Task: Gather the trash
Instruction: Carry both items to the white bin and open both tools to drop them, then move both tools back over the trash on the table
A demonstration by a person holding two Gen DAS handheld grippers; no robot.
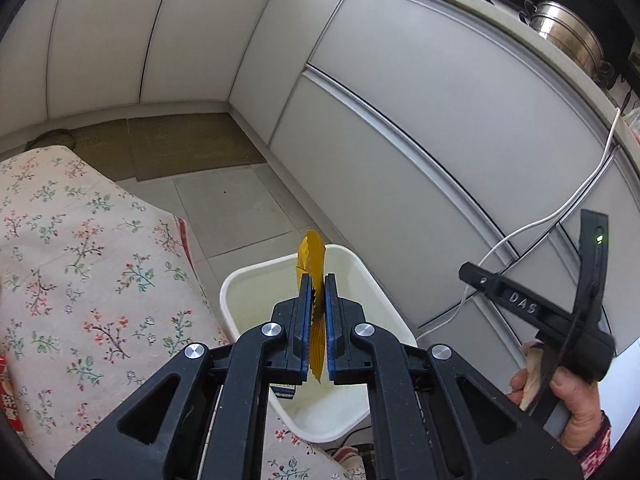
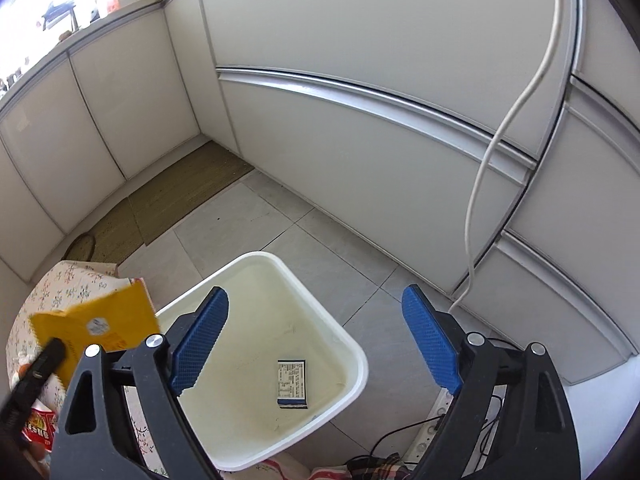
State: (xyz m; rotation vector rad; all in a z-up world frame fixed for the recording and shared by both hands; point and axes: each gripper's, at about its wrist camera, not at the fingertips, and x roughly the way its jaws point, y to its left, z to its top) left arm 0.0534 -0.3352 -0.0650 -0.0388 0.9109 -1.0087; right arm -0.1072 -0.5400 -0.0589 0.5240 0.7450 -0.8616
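Note:
My left gripper [image 1: 318,282] is shut on a flat yellow packet [image 1: 311,258], held edge-on over the near rim of the white trash bin [image 1: 236,284]. The packet shows flat in the right wrist view [image 2: 100,326], left of the bin [image 2: 352,346]. A small blue-and-white box [image 2: 293,383] lies on the bin's floor. My right gripper [image 2: 314,334] is open and empty above the bin; its handle and the hand holding it show in the left wrist view [image 1: 560,320].
A table with a floral cloth [image 1: 80,264] stands left of the bin. A red snack wrapper [image 2: 38,424] lies on it. White cabinets [image 1: 400,100] run behind, with a hanging white cable [image 2: 492,152]. A brown mat [image 2: 176,196] lies in the corner. A power strip and cords [image 2: 432,428] lie right of the bin.

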